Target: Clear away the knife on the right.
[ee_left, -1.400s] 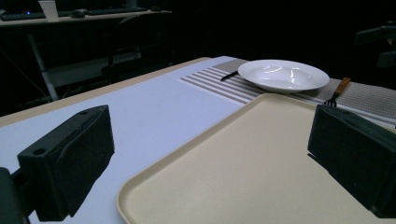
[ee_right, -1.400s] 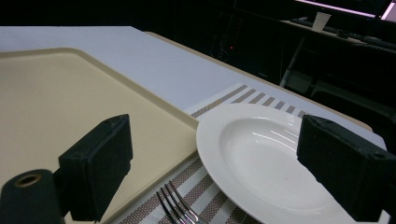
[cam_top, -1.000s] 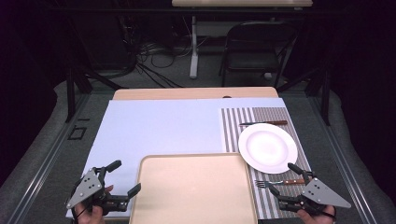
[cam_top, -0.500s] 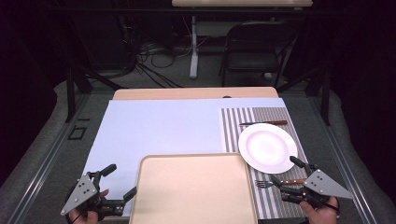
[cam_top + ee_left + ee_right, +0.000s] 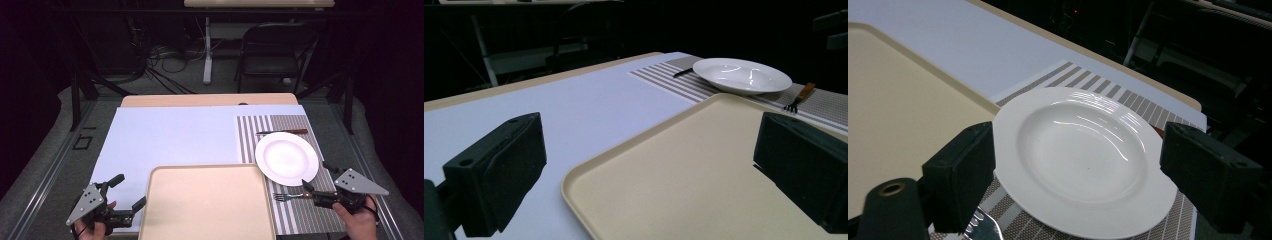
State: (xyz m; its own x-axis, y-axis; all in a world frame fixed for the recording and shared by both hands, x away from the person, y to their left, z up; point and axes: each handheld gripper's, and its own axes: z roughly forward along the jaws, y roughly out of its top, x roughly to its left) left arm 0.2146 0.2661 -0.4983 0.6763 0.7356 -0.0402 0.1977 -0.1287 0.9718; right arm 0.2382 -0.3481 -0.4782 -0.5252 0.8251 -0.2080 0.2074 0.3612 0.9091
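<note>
Basically nothing is picked up yet. We have the right gripper (image 5: 316, 176) at the table's near right corner, jaws apart and empty, aimed at the plate (image 5: 286, 158); its jaws narrowed a touch just now with nothing between them. In the right gripper view the plate (image 5: 1083, 150) sits framed between the two jaws, not touched. It rests on the striped mat (image 5: 280, 125) by the table's right edge, its rim just overlapping the tray (image 5: 207, 205) corner. A fork (image 5: 290, 196) lies on the mat at the near edge, right by our right gripper; a knife (image 5: 281, 132) lies beyond the plate. Our left gripper (image 5: 127, 192) waits at the near left corner beside the tray, jaws wide apart, holding nothing. We judge this as the approach: grasping and moving the plate are all left.
</note>
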